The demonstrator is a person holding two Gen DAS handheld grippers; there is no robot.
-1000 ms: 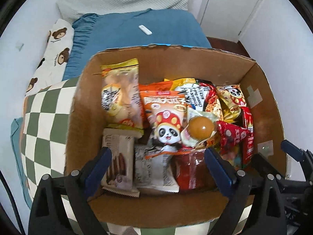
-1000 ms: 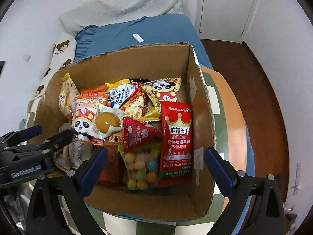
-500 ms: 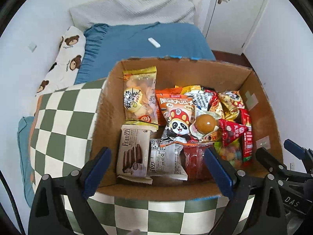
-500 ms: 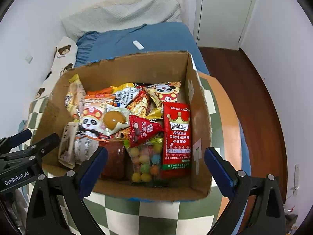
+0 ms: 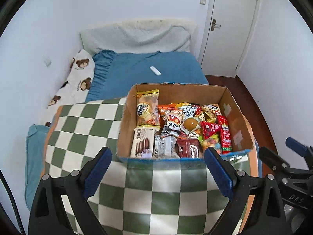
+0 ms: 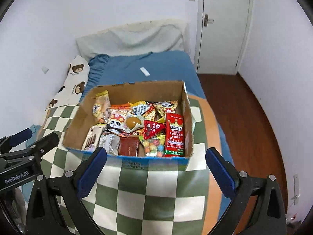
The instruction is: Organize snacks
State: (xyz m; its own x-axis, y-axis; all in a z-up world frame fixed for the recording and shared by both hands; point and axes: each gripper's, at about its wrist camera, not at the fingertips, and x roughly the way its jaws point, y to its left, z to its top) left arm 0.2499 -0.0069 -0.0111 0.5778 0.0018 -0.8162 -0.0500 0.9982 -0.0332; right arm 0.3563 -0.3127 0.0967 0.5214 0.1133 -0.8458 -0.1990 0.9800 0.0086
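Note:
An open cardboard box [image 5: 235, 117] [image 6: 77, 121] stands on a green-and-white checkered blanket [image 5: 82, 125] [image 6: 152, 192]. It holds several snack packets: a yellow bread packet [image 5: 147, 108], a panda packet [image 5: 171, 120] [image 6: 115, 121], a chocolate wafer packet [image 5: 141, 145], a red packet with a crown [image 6: 175, 135] and a bag of coloured candy balls [image 6: 154, 147]. My left gripper [image 5: 158, 171] is open and empty, in front of the box. My right gripper [image 6: 155, 169] is open and empty, also in front of the box.
A blue bed sheet [image 5: 148, 68] lies behind the box with a small white object [image 5: 155, 70] on it. A bear-print pillow [image 5: 77, 82] lies at the left. A white door [image 5: 230, 27] and wooden floor [image 6: 254, 121] are at the right.
Both grippers have pulled back and up from the box, so it looks smaller and farther. The snacks have not moved.

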